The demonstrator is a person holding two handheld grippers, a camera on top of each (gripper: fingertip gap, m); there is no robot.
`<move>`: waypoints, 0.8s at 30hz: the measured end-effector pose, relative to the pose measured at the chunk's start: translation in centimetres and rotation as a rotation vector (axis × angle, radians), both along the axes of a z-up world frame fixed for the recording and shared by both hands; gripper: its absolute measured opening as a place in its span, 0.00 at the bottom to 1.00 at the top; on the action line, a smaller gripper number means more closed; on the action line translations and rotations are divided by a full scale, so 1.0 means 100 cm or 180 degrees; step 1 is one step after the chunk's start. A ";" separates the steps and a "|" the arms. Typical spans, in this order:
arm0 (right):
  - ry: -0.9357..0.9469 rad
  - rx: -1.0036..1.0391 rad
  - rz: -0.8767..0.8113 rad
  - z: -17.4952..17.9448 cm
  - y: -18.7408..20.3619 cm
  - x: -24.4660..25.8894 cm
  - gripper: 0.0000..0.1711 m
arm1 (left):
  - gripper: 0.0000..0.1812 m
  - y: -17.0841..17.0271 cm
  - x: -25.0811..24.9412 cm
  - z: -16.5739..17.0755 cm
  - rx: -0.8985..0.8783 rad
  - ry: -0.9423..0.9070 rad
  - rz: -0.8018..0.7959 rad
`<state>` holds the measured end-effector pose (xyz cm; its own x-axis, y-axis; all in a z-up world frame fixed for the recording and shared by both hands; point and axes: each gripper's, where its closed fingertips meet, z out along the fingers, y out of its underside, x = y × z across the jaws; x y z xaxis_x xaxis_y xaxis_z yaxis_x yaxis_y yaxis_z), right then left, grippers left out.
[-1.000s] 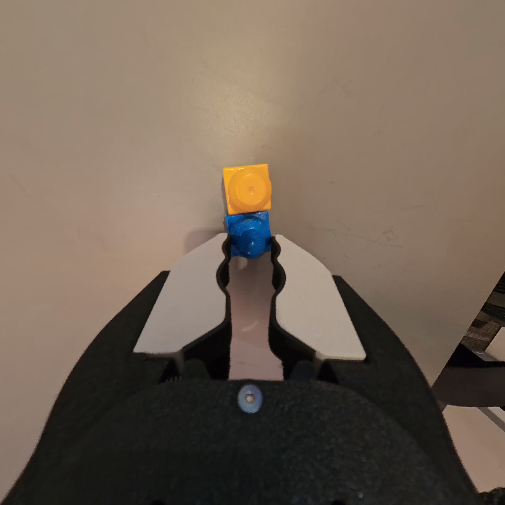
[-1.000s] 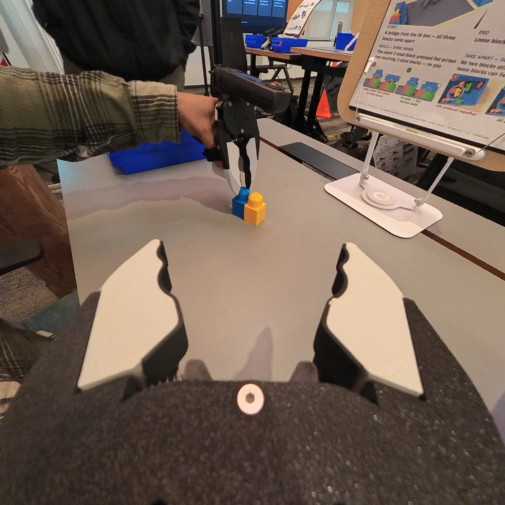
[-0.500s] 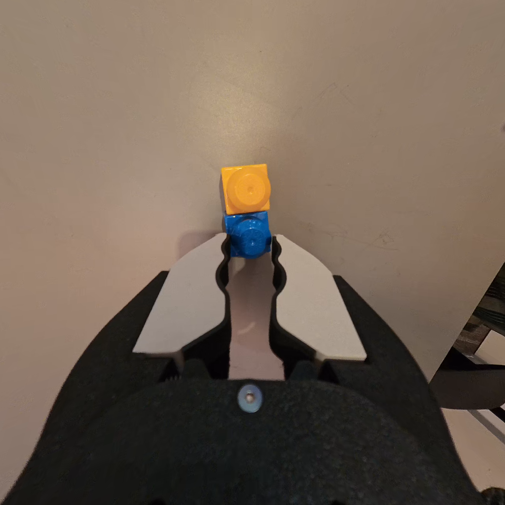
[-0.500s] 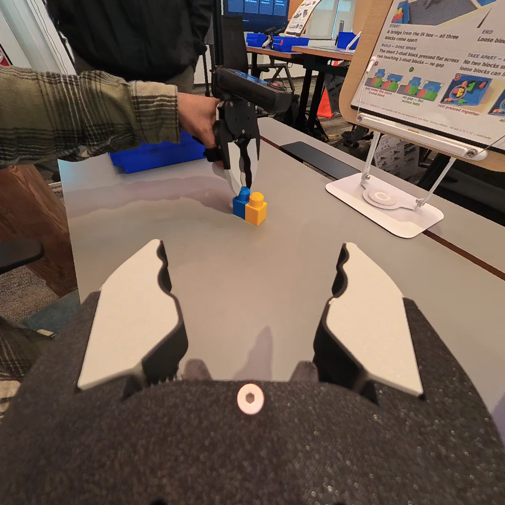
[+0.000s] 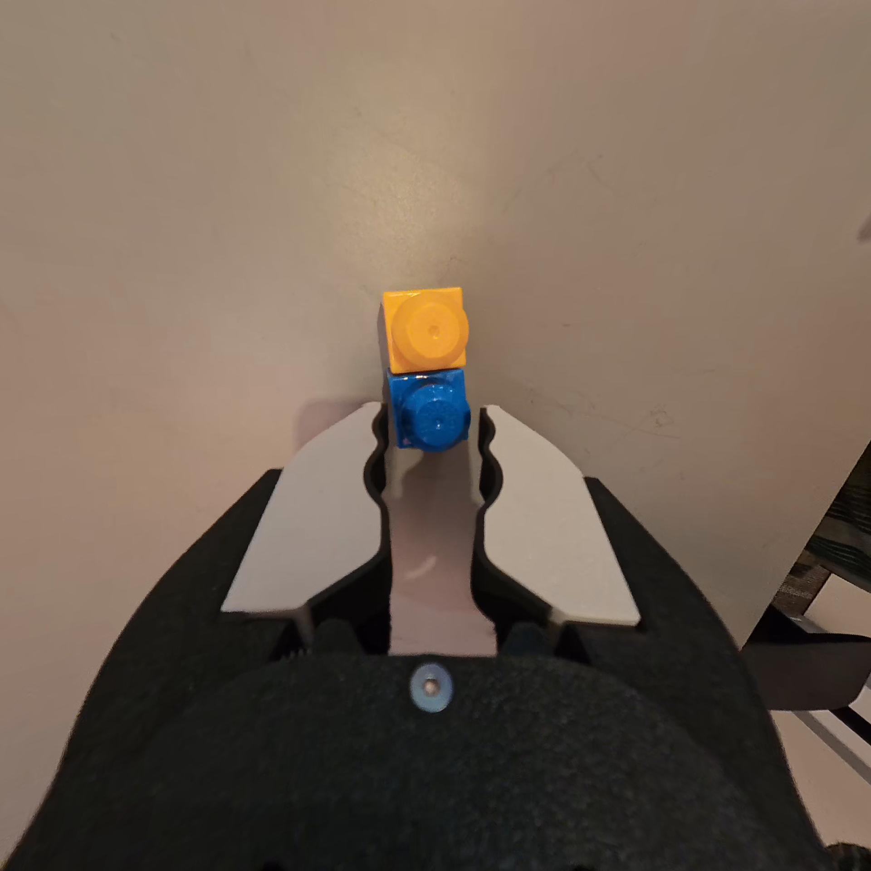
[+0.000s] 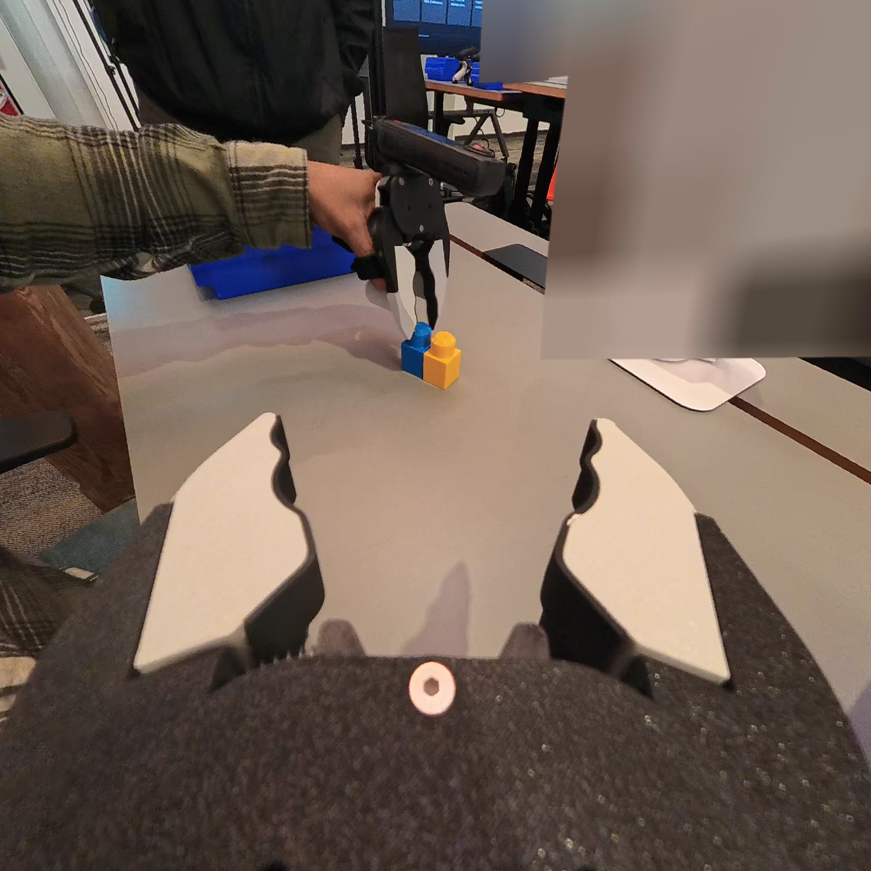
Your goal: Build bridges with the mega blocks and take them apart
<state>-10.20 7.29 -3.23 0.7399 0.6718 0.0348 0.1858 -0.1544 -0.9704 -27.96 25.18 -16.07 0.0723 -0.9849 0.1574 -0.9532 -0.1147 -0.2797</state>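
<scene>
A blue one-stud block (image 5: 431,414) and a yellow one-stud block (image 5: 426,330) stand side by side, touching, on the grey table (image 5: 188,188). My left gripper (image 5: 429,414) points down over the blue block. Its fingers straddle the block with a small gap on the right side, so the gripper is slightly open. In the right wrist view the left gripper (image 6: 424,316) hangs just above the stud of the blue block (image 6: 414,356), with the yellow block (image 6: 443,360) next to it. My right gripper (image 6: 433,433) is wide open and empty, well short of the blocks.
A blue bin (image 6: 268,273) sits at the table's far left behind the left hand. A white stand base (image 6: 697,382) lies at the right and a black flat pad (image 6: 518,259) behind. A person in a dark jacket stands beyond the table. The table's left edge (image 6: 118,400) is near.
My left gripper was shut on the blue block and has now opened a little, letting it go. The blocks and the right gripper have stayed in place.
</scene>
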 end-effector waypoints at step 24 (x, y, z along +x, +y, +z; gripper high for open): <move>-0.0033 -0.0098 0.0092 -0.010 0.004 -0.016 0.68 | 0.27 0.037 -0.358 0.120 0.0880 -0.0684 0.2680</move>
